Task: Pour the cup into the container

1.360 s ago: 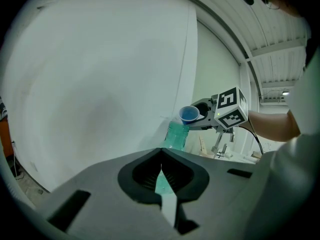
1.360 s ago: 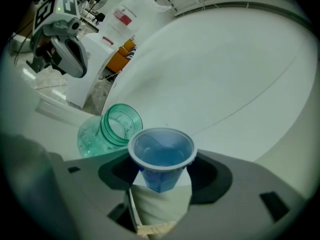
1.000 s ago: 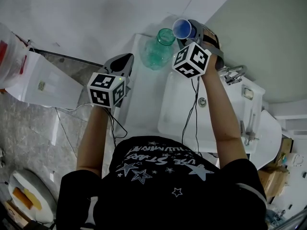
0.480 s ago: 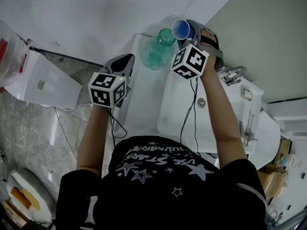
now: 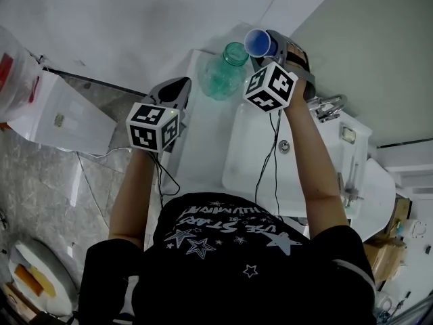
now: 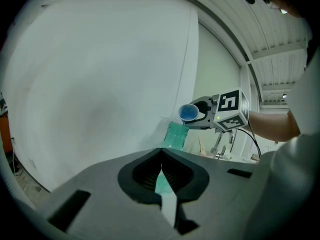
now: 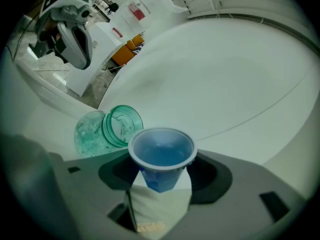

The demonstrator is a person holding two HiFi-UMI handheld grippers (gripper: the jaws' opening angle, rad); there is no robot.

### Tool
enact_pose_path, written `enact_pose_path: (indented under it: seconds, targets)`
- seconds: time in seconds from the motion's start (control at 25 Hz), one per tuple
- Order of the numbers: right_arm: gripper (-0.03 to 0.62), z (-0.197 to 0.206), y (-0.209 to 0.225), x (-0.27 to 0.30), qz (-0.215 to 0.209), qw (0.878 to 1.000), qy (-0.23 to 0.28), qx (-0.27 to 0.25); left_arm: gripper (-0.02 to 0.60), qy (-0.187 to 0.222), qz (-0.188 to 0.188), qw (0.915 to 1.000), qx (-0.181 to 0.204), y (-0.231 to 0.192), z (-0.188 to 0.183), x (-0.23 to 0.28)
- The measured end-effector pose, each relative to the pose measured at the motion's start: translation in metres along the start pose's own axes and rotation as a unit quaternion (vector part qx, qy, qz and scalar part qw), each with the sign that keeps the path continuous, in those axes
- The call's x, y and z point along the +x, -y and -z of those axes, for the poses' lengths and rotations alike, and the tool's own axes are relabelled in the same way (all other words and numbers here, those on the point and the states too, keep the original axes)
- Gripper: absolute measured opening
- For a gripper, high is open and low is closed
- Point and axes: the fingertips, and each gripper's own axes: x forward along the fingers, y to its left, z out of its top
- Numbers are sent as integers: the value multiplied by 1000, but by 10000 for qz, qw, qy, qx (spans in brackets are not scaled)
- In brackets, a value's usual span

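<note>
A small blue plastic cup [image 5: 257,42] is clamped in my right gripper [image 5: 265,45], tipped on its side with its mouth turned toward the green glass jar [image 5: 222,73]. The jar stands on the white counter [image 5: 199,147] just left of the cup, its open mouth [image 7: 122,125] close under the cup's rim [image 7: 161,149]. In the left gripper view the cup [image 6: 189,112] hangs above the jar [image 6: 175,134]. My left gripper [image 5: 174,90] hovers to the jar's left, jaws together with nothing between them.
A white sink basin [image 5: 260,161] with a tap [image 5: 330,105] lies right of the jar. A white wall rises behind the counter. A white box [image 5: 57,117] and a plastic bag [image 5: 12,80] stand at the left, on the floor side.
The right gripper with the cup has shifted very slightly; the left gripper crept a little forward. Otherwise nothing has moved.
</note>
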Motion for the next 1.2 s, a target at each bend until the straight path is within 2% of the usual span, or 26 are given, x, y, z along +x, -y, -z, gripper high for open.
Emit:
enact_pose_path:
  seconds: [0.2, 0.36, 0.64, 0.84, 1.2]
  targets:
    - [291, 2, 6, -7, -88, 9990, 100, 434, 11, 1, -43, 10000, -22, 6, -1, -6]
    - [291, 9, 13, -18, -189, 9940, 251, 1049, 11, -36, -155, 9999, -51, 17, 1, -20]
    - [291, 20, 21, -51, -268, 9735, 659, 2172, 11, -95, -355, 9993, -18, 38, 12, -55]
    - [291, 31, 2, -78, -546, 9502, 978, 2907, 11, -120, -456, 9989, -72, 57, 22, -76]
    - [291, 57, -47, -133, -972, 9258, 1297, 3415, 11, -144, -573, 9983, 8, 112, 41, -102]
